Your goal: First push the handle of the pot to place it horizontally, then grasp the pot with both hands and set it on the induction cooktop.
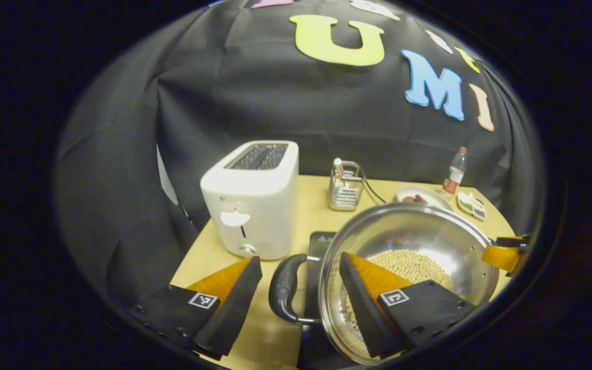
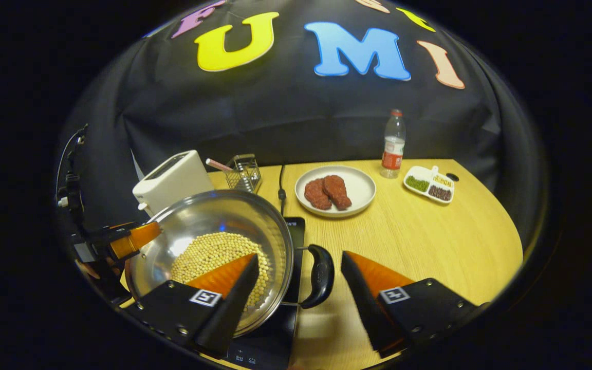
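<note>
Pot (image 2: 214, 246) of beans sitting over the induction cooktop (image 2: 275, 329), each black loop handle framed between spread fingers: left gripper (image 1: 301, 303) and right gripper (image 2: 301, 298) both gaping, pinching nothing. Risking tipping and spilling beans if closing unevenly or lifting one side first.

No legible text on any object.

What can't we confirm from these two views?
- Left gripper view: whether the steel pot of beans rests on the black induction cooktop; the pot hides the contact.
- Right gripper view: cooktop panel markings, too small.
- Both: whether either gripper's jaws touch the black loop handles.
</note>
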